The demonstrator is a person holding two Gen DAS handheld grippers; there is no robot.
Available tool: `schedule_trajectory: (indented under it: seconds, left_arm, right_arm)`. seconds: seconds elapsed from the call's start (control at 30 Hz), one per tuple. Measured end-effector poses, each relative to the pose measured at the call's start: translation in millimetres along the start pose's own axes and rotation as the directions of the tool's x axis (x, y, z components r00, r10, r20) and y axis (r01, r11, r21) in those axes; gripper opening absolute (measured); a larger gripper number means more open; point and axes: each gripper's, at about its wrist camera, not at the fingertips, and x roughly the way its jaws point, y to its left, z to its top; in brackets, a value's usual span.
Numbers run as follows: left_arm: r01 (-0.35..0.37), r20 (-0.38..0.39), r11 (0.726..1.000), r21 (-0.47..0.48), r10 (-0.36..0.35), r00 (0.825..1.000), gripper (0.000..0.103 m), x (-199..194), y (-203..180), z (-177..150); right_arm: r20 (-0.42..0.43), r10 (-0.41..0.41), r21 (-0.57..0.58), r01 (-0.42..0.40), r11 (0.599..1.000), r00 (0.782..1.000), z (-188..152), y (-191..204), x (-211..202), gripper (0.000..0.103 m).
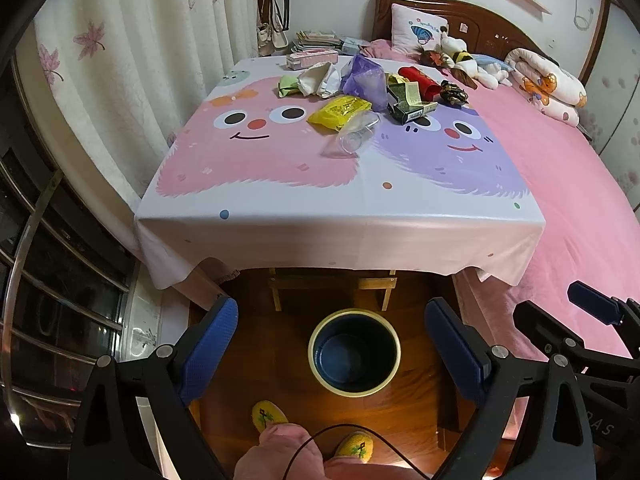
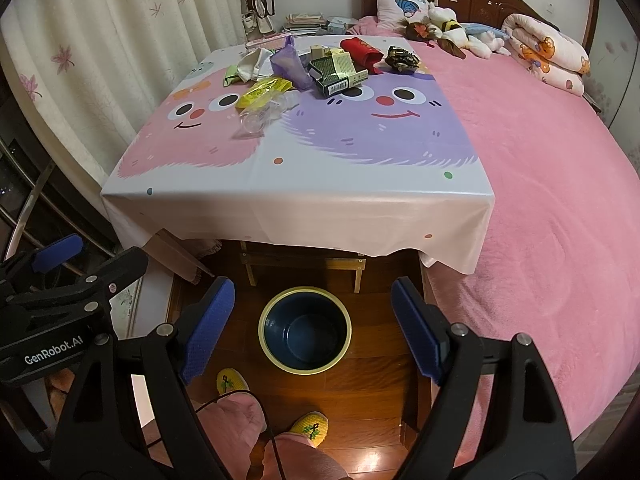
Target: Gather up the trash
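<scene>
- The bed (image 1: 560,184), under a pink blanket, fills the right side, with a wooden headboard (image 1: 472,12), a pillow (image 1: 418,26), soft toys (image 1: 468,60) and a rolled quilt (image 1: 548,84) at its far end.
- The table (image 1: 340,236) stands against the bed's left side, draped in a cloth printed with two furry cartoon faces, one pink and one purple.
- Pale curtains (image 1: 160,40) with pink leaf prints hang to the left.
- The bin (image 1: 354,352), dark blue inside with a pale yellow rim, stands on the wooden floor just in front of the table; nothing lies in it.
- The left tool (image 1: 332,344) hangs low above the floor, jaws spread wide and holding nothing, the bin showing between its blue pads.
- The right tool (image 2: 310,324) hangs beside it the same way, released and bare.
- The trash lies bunched at the far end of the table: a dark green carton (image 1: 406,100), a purple bag (image 1: 364,76), a red wrapper (image 1: 418,80), a yellow packet (image 1: 340,110), crumpled white paper (image 1: 320,78), a light green packet (image 1: 289,85) and a clear plastic cup (image 1: 356,136) on its side nearest the front.
- The person's yellow slippers (image 1: 269,414) stand just before the bin.
</scene>
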Motion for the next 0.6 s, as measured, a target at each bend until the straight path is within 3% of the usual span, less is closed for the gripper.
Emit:
schedule_trajectory:
  seconds: [0.6]
  left_arm:
    - [-0.003, -0.004, 1.000, 0.001, 0.003, 1.000, 0.096, -1.0, 5.6, -0.4]
  right_arm:
    - [-0.002, 0.003, 0.006, -0.003, 1.000, 1.000, 2.1, -6.0, 2.2, 0.079]
